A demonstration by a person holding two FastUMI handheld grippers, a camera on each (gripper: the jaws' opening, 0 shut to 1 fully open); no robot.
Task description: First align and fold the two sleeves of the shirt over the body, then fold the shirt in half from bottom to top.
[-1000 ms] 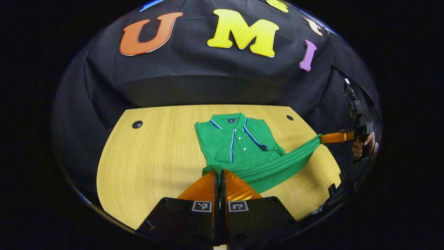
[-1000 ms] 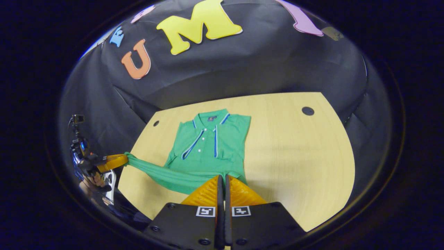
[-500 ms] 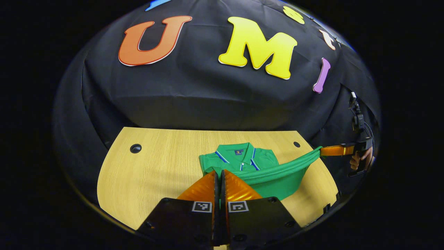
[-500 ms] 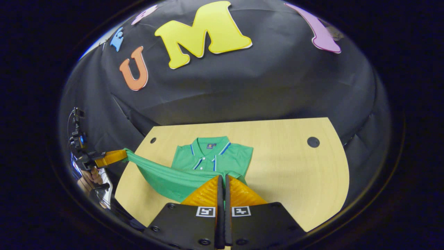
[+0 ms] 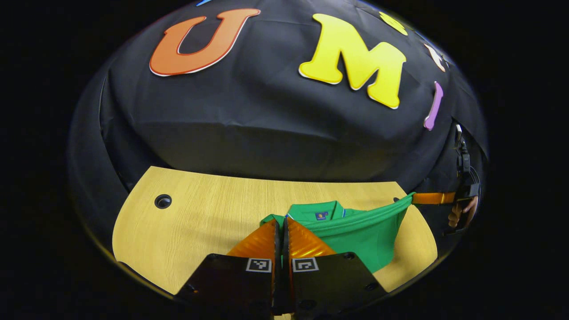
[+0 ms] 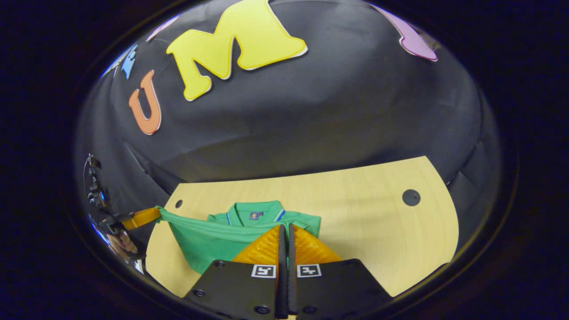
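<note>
The green shirt (image 5: 355, 233) lies on the wooden table (image 5: 209, 218), with its collar (image 5: 318, 210) toward the booth's black wall; its bottom hem is lifted off the table and stretched taut in a band above the body, so that the hem hangs just short of the collar; the raised cloth drapes down from that band toward the table. The left gripper (image 5: 281, 229) has its 2 fingers pressed together on one corner of the shirt's hem; the right gripper (image 6: 284, 234) likewise pinches the other corner between its closed fingers. In the left gripper view the right gripper appears beyond the shirt's far corner, held by a hand (image 5: 460, 213). A round dark hole (image 5: 162, 201) sits in the table, well apart from the shirt.
</note>
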